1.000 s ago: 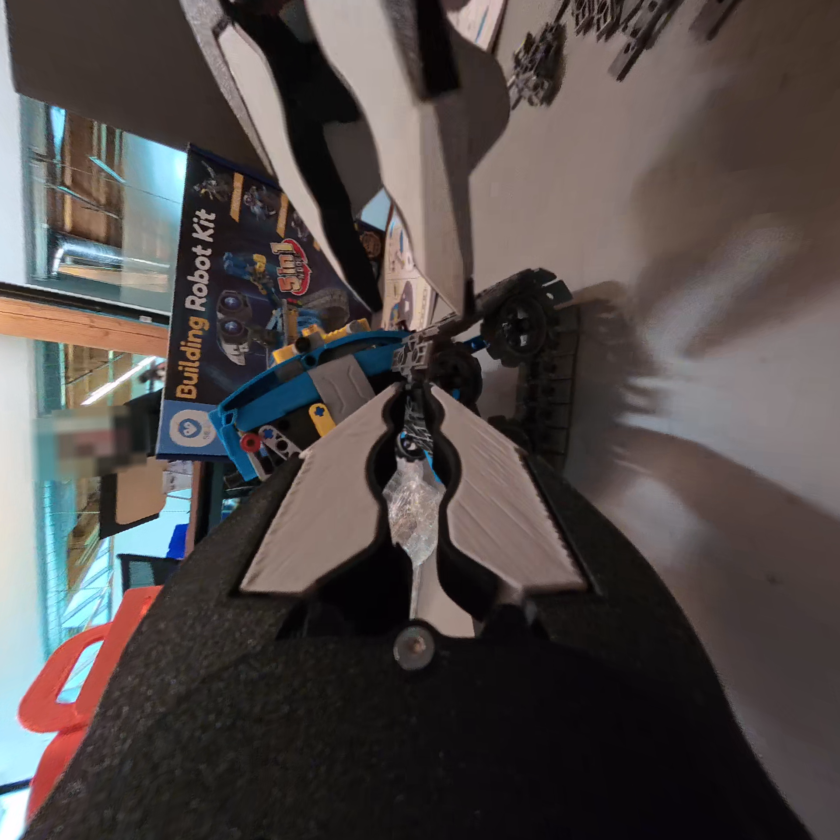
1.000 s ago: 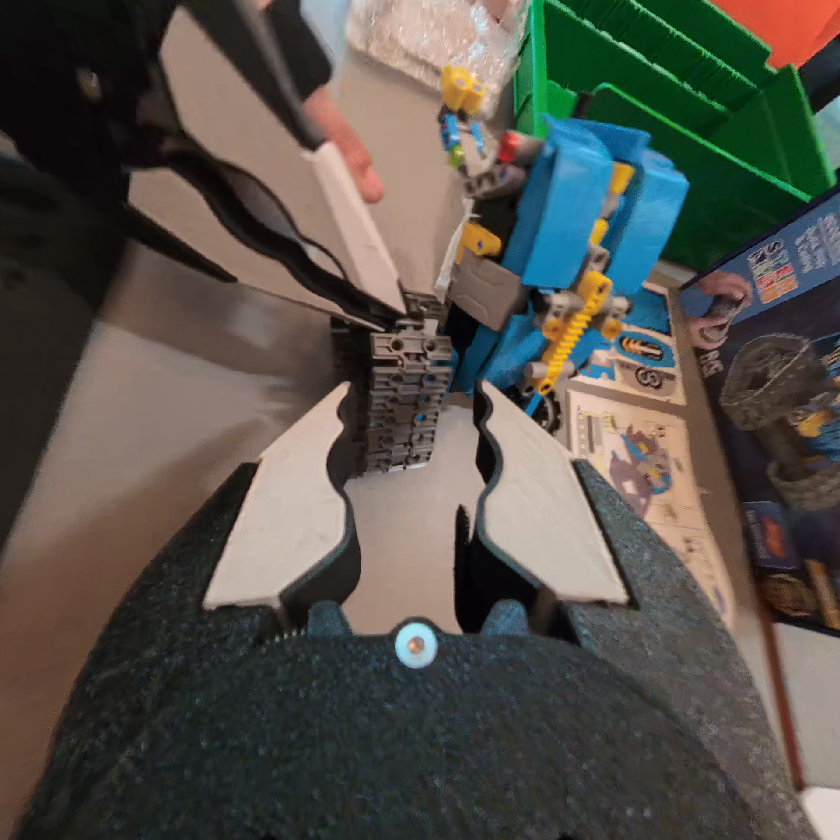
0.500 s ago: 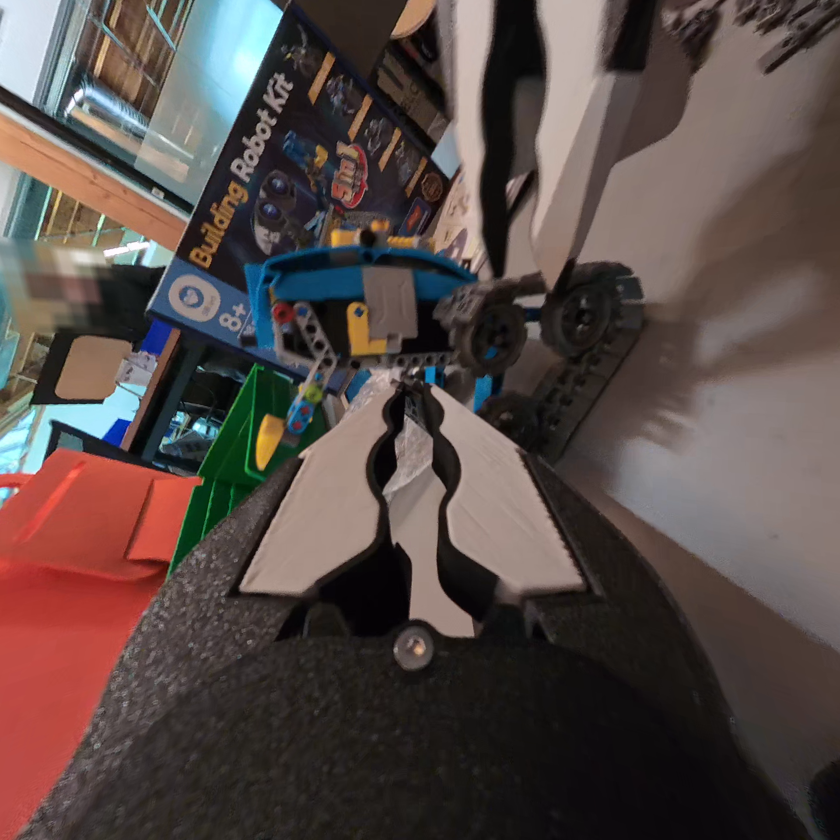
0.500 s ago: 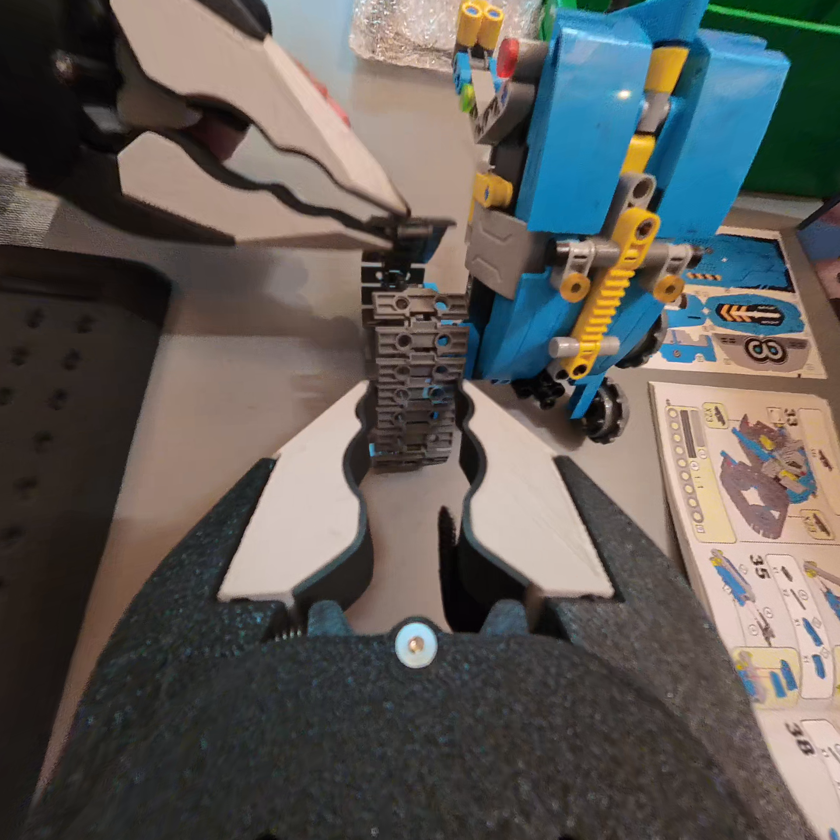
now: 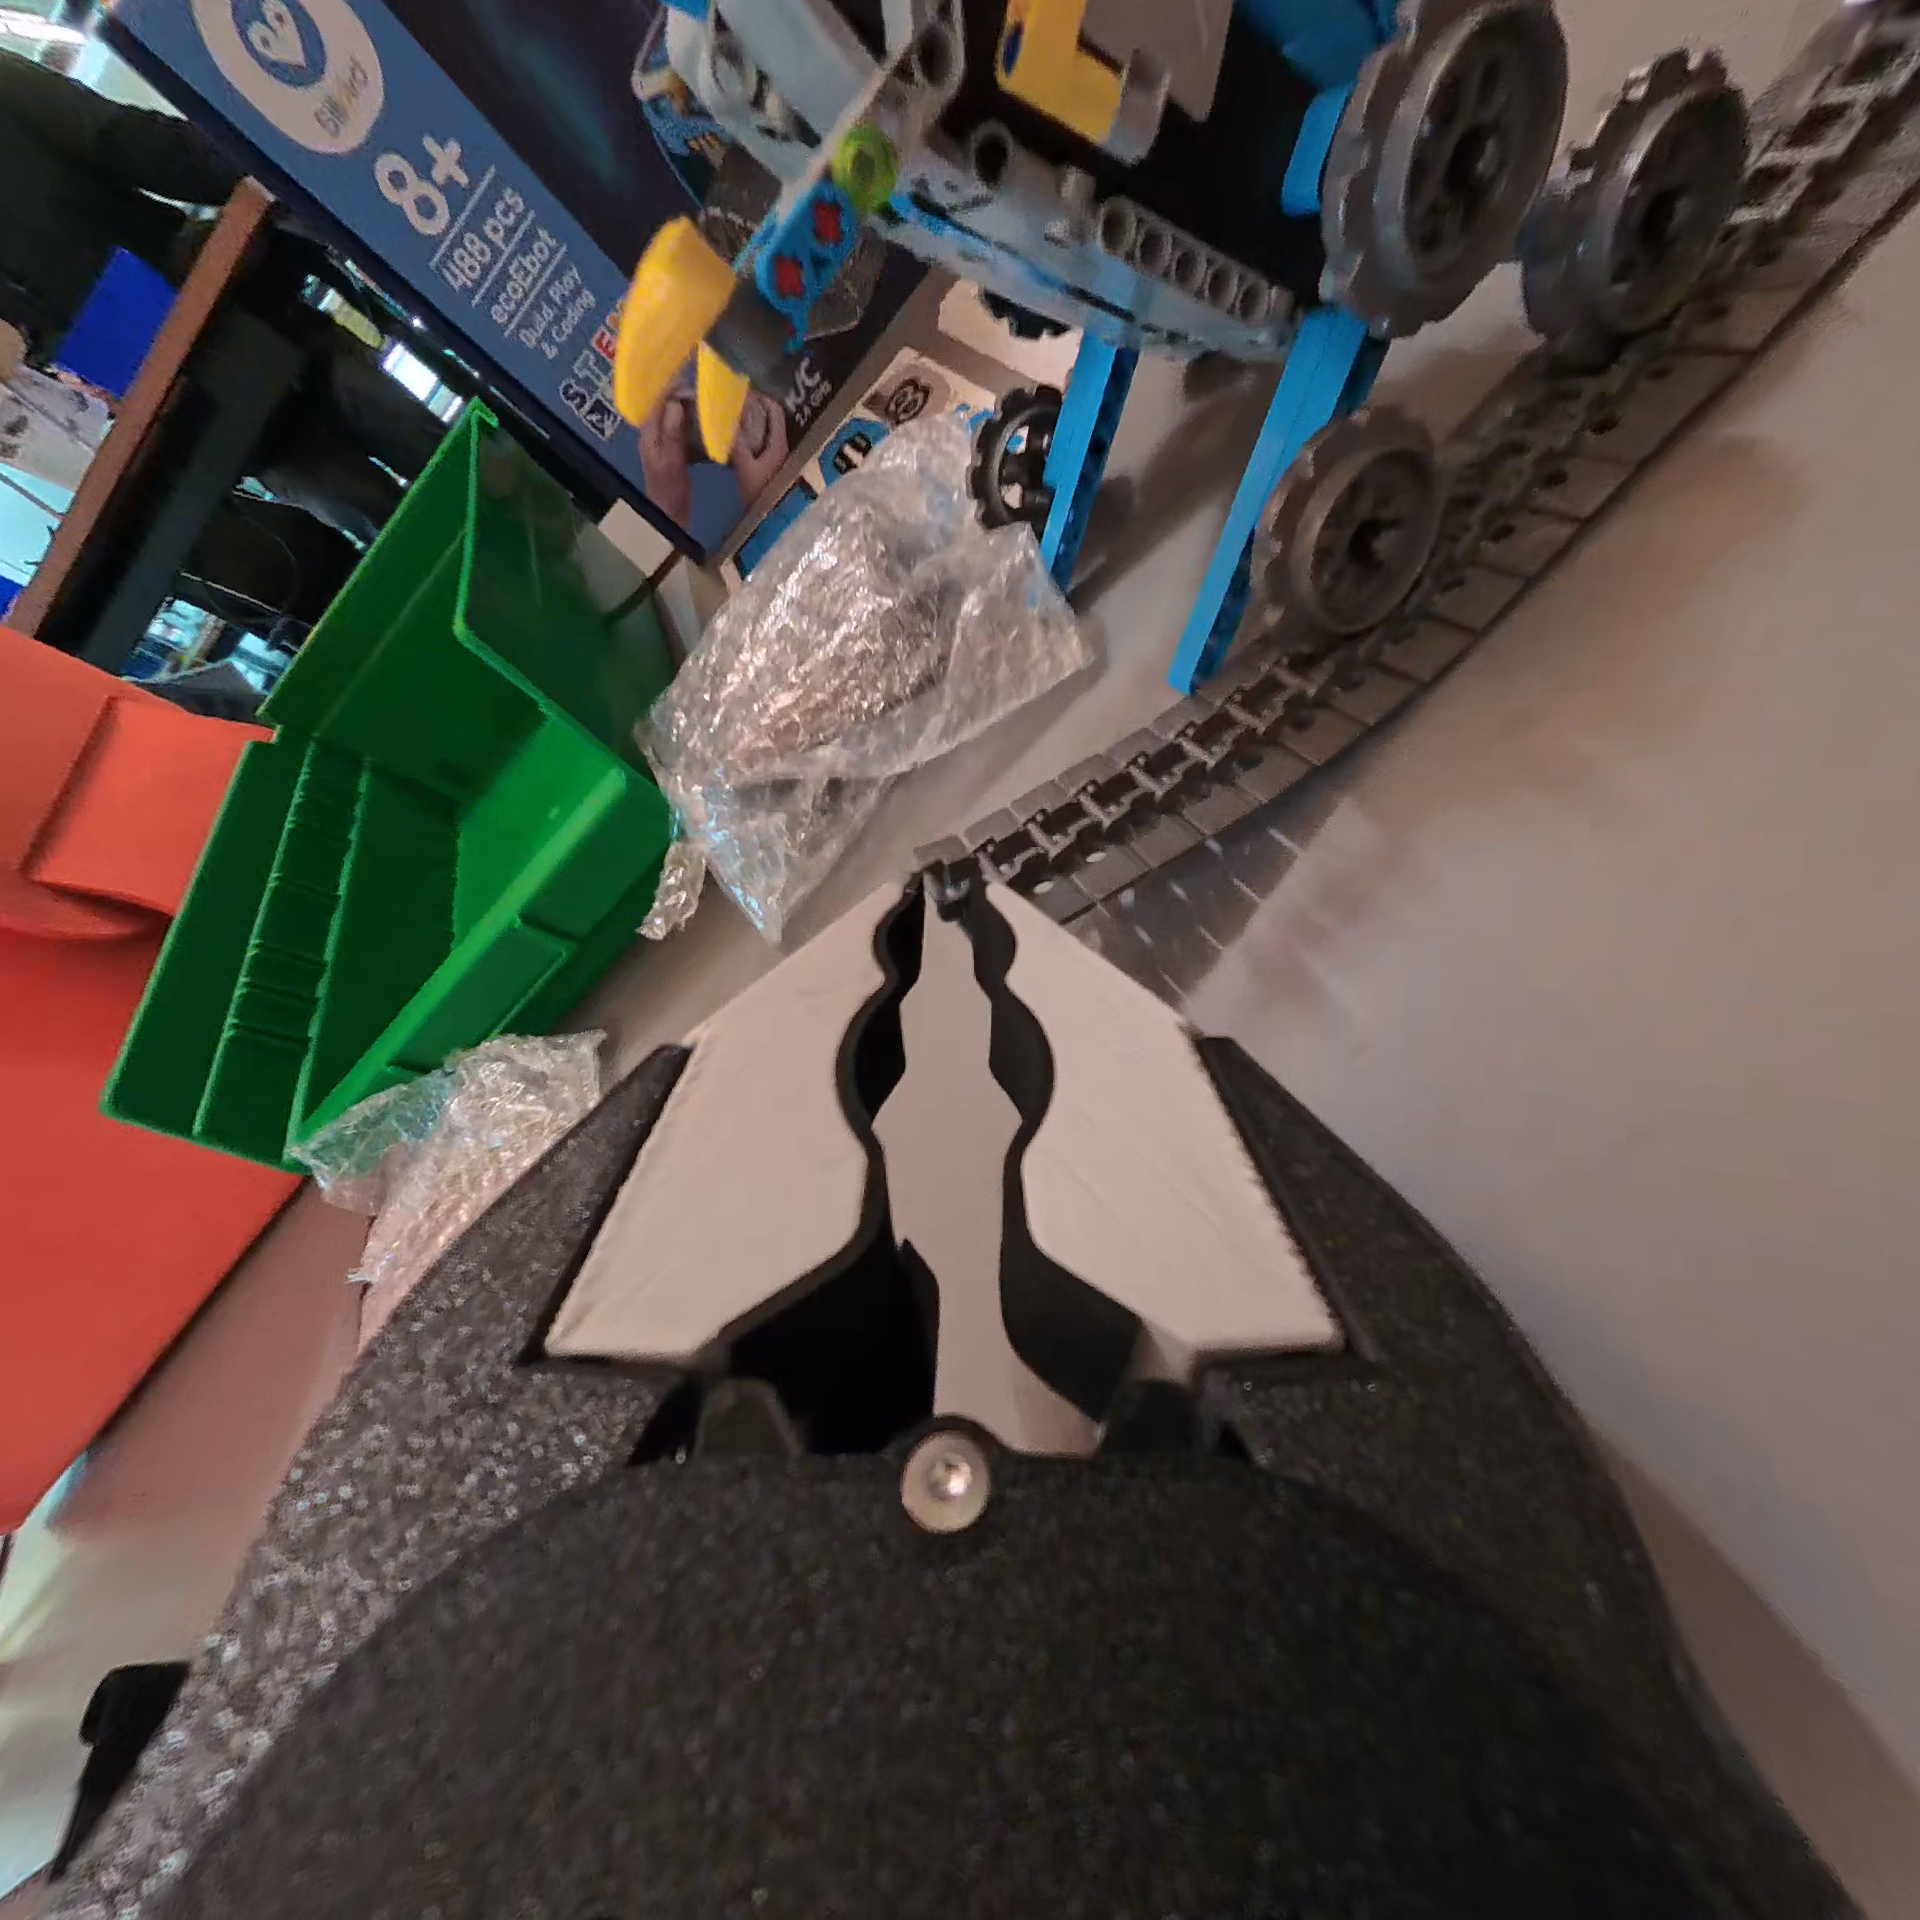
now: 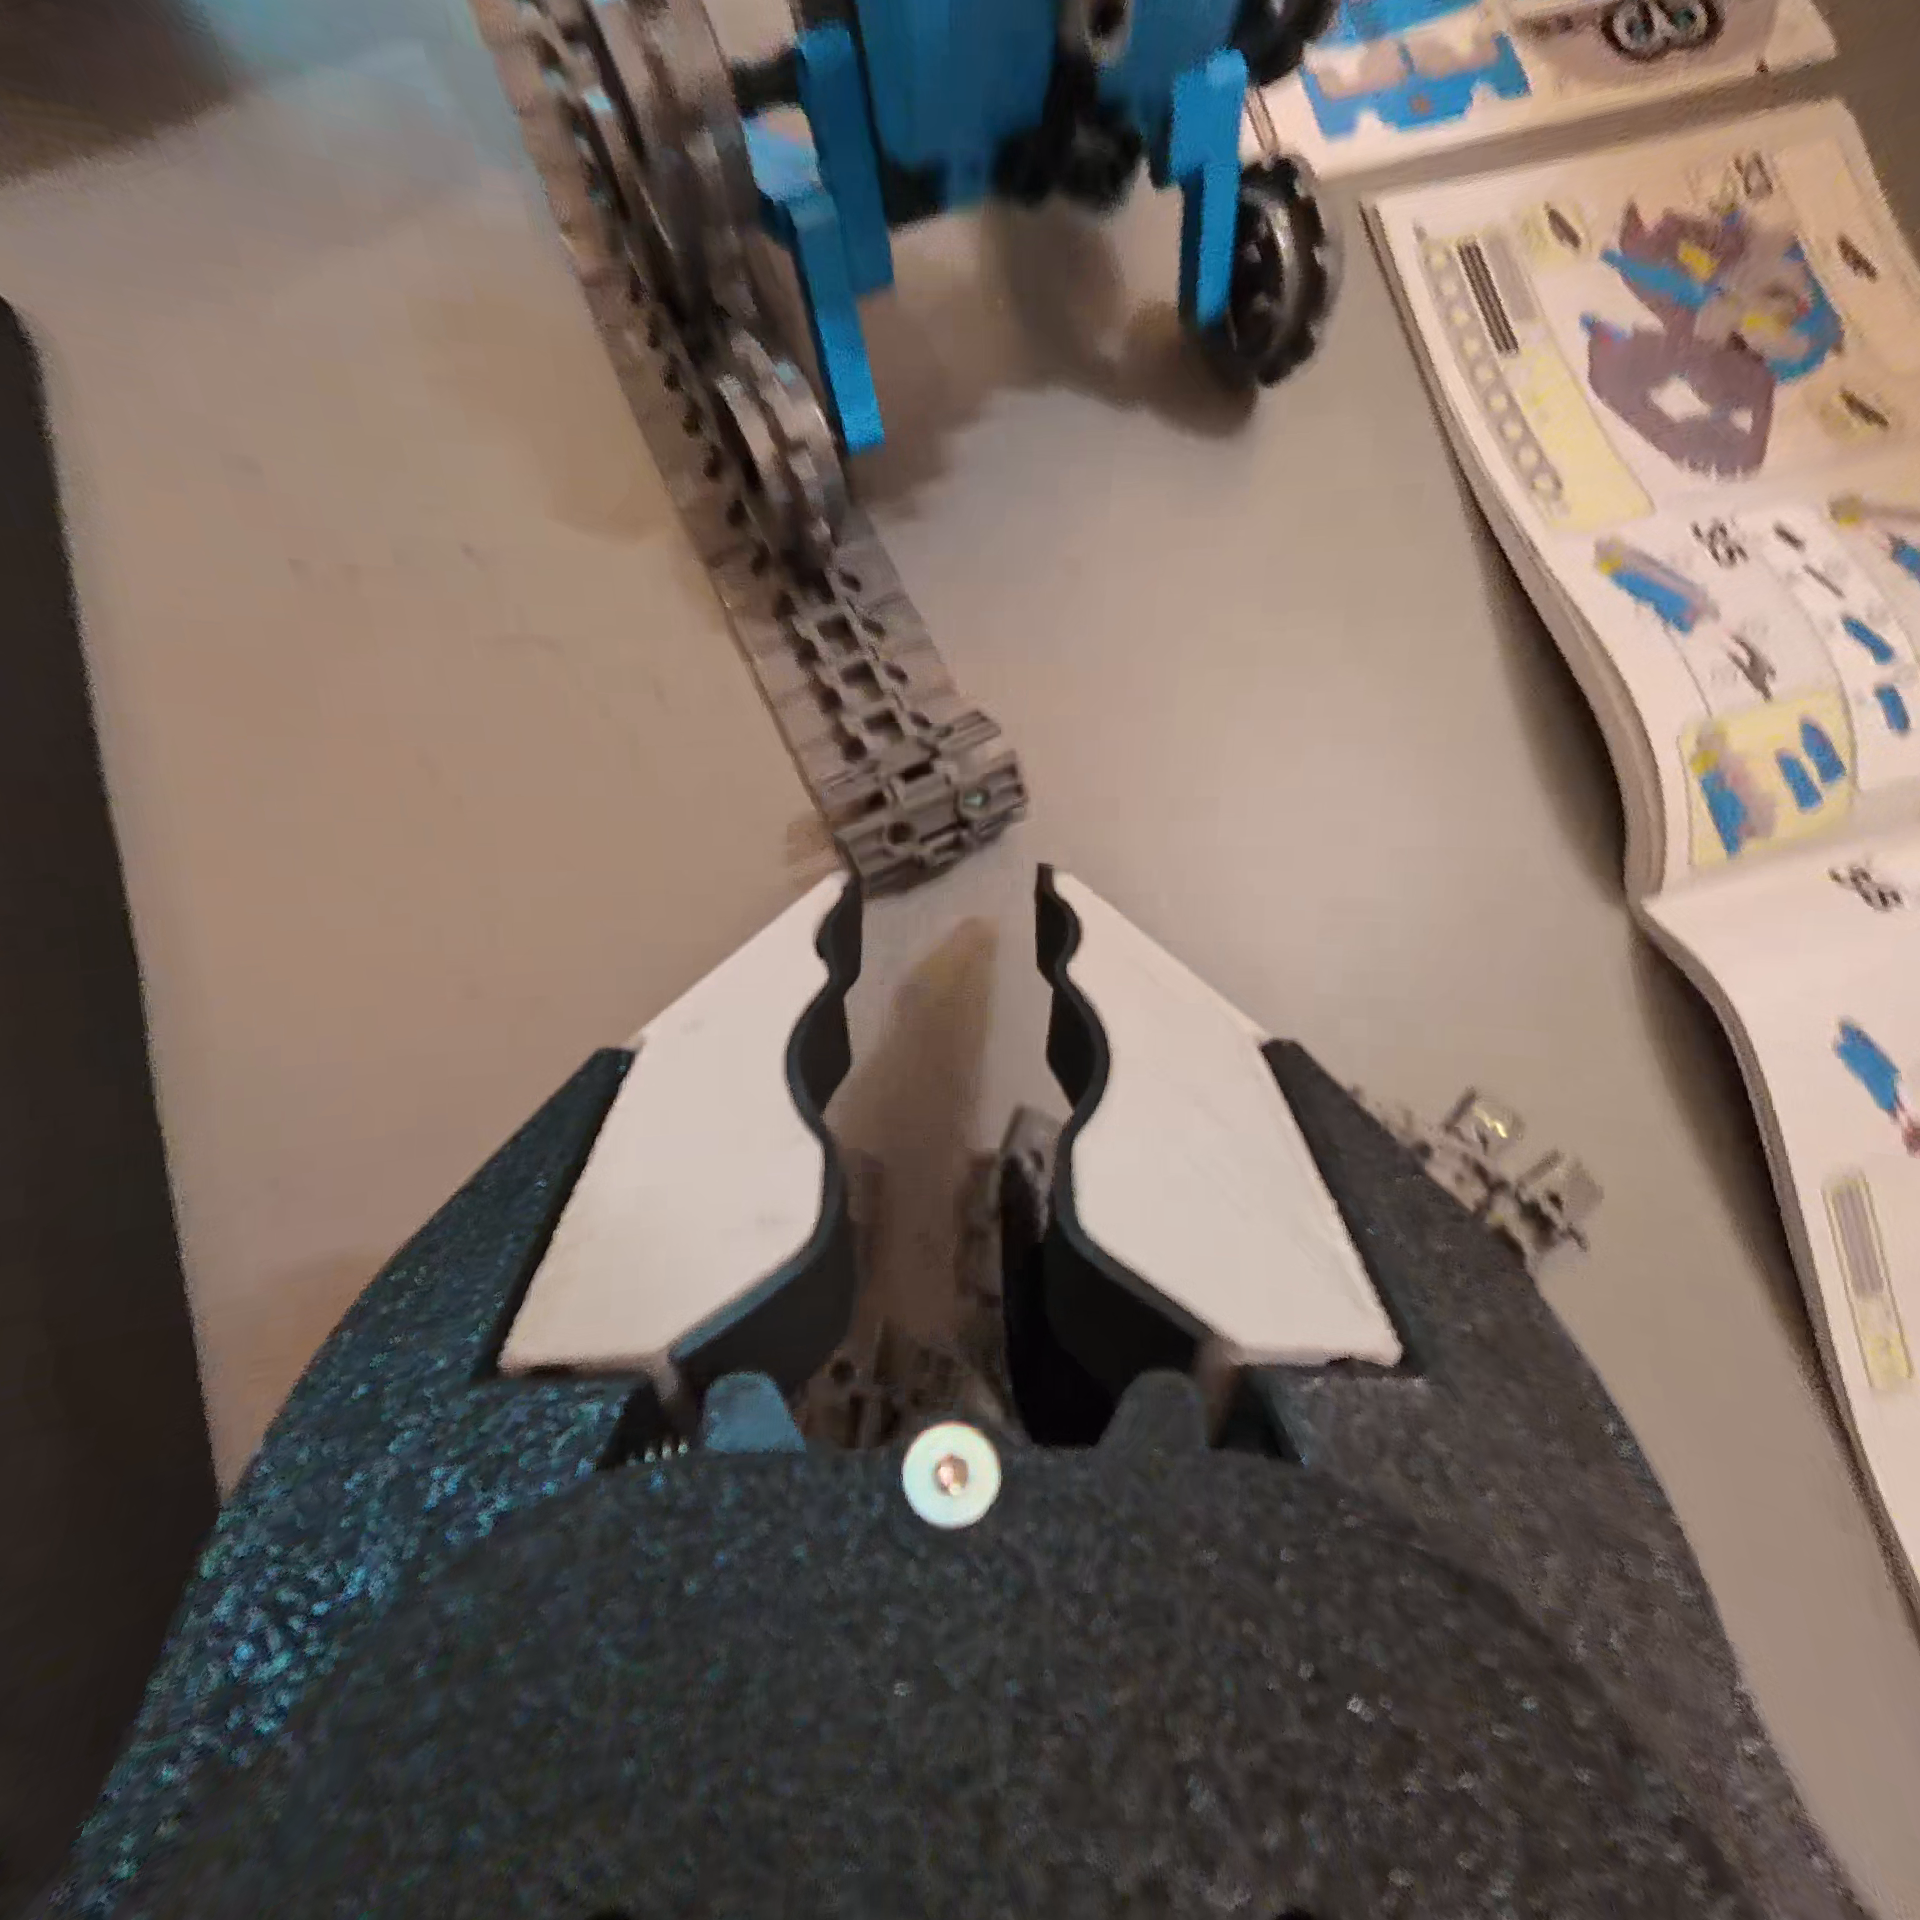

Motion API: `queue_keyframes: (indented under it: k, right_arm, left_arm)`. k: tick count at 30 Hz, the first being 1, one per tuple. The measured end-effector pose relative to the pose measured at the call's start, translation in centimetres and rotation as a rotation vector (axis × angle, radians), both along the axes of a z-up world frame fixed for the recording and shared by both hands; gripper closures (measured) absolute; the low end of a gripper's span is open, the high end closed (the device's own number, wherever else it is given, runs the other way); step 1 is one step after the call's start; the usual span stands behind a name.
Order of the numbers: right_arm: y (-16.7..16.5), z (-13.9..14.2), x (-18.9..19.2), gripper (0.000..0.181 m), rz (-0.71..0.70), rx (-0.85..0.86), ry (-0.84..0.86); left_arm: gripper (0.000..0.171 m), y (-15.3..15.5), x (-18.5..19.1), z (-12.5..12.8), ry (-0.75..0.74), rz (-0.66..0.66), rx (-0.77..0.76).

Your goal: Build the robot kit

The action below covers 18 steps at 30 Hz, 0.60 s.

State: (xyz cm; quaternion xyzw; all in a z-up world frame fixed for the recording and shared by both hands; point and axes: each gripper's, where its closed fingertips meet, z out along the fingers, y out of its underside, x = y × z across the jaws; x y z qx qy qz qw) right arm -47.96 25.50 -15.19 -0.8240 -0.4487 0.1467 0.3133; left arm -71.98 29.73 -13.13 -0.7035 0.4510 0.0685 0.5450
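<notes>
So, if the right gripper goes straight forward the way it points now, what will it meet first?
Most likely the loose end of the grey track, which lies on the table just ahead of the open right gripper, slightly toward its left finger. Depth is hard to judge, so it might pass just above it.

Left gripper [image 5: 951,894] is tipped sideways, its jaws pinched nearly together at the tips. Right gripper [image 6: 948,883] points downward, jaws spread apart with nothing between them.
</notes>
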Motion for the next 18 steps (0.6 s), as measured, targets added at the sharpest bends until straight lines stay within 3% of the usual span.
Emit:
queue_keyframes:
  k: [4, 9, 15, 18]
  right_arm:
    - [0.2, -0.1, 2.5, 0.127, -0.063, 0.014, -0.107]
    - [-0.6, 2.5, -2.0, 0.124, 0.056, 0.004, 0.047]
    - [-0.3, 0.5, -4.0, 0.126, 0.126, -0.003, 0.048]
    - [0.1, -0.8, -2.3, 0.128, 0.101, 0.001, -0.041]
  left_arm:
    - [0.163, 0.4, -0.5, -0.8, 0.051, 0.034, -0.007]
    - [0.149, 1.0, -2.1, -2.7, 0.07, 0.154, -0.155]
    - [0.14, 0.1, -5.3, -1.1, -0.08, 0.284, -0.254]
    - [0.14, -0.9, -3.7, 0.5, -0.185, 0.182, -0.288]
